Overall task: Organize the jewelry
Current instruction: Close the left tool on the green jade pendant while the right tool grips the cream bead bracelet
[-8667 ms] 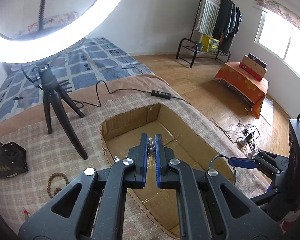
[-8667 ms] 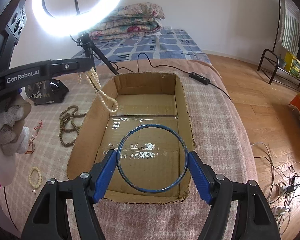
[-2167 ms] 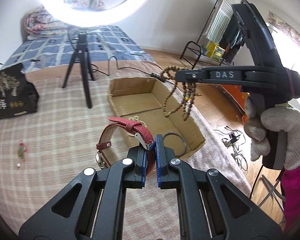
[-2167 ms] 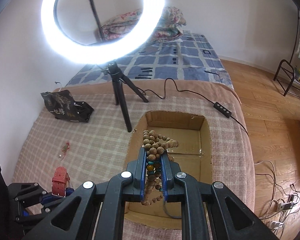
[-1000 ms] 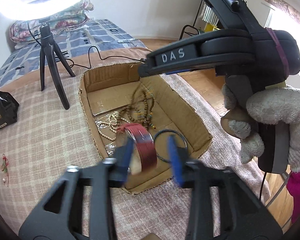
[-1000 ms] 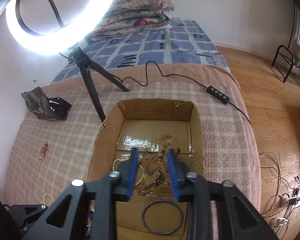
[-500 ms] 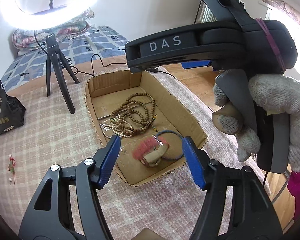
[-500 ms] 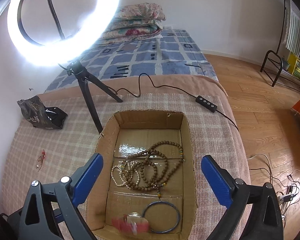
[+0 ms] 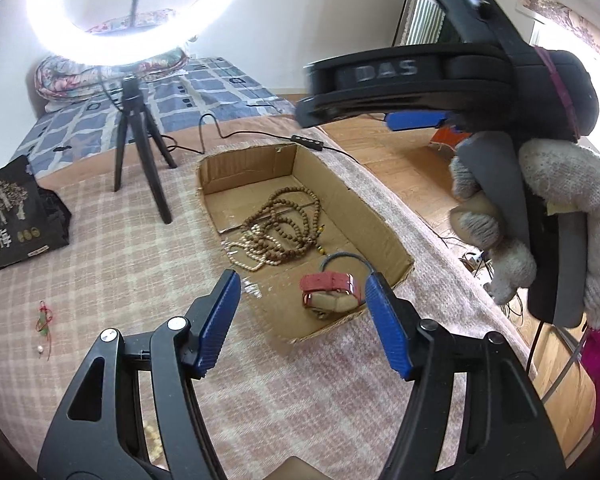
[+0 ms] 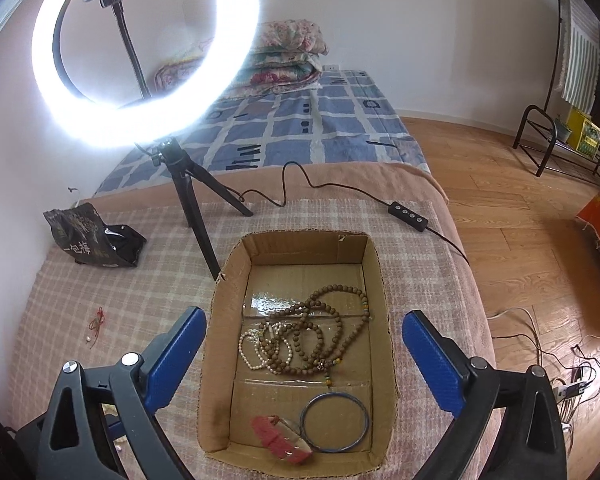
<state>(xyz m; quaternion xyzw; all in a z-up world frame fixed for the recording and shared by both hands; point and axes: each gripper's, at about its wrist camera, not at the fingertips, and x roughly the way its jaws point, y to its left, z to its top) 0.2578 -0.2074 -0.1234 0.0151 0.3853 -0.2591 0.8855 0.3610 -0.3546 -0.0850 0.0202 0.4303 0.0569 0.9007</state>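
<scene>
An open cardboard box (image 10: 384, 312) (image 9: 384, 236) sits on the checked blanket. Inside lie brown wooden beads (image 10: 324, 332) (image 9: 288, 220), a pearl string (image 10: 260, 352) (image 9: 244, 252), a blue bangle (image 10: 334, 422) (image 9: 346, 258) and a red-strap watch (image 10: 280, 438) (image 9: 328, 290). My left gripper (image 9: 302, 306) is open and empty above the box's near end. My right gripper (image 10: 304, 346) is open and empty above the box. A small red charm (image 9: 44, 316) (image 10: 96, 322) lies on the blanket to the left. A pale bead bracelet (image 9: 150, 446) shows partly under my left gripper.
A ring light on a black tripod (image 10: 188, 196) (image 9: 134, 120) stands left of the box. A black foil bag (image 10: 88, 236) (image 9: 12, 216) lies far left. A cable with a switch (image 10: 408, 212) runs behind the box. The blanket's edge drops to wood floor on the right.
Both grippers opened and let go: the red watch and the wooden beads now lie in the box. Both grippers have since drawn back a little.
</scene>
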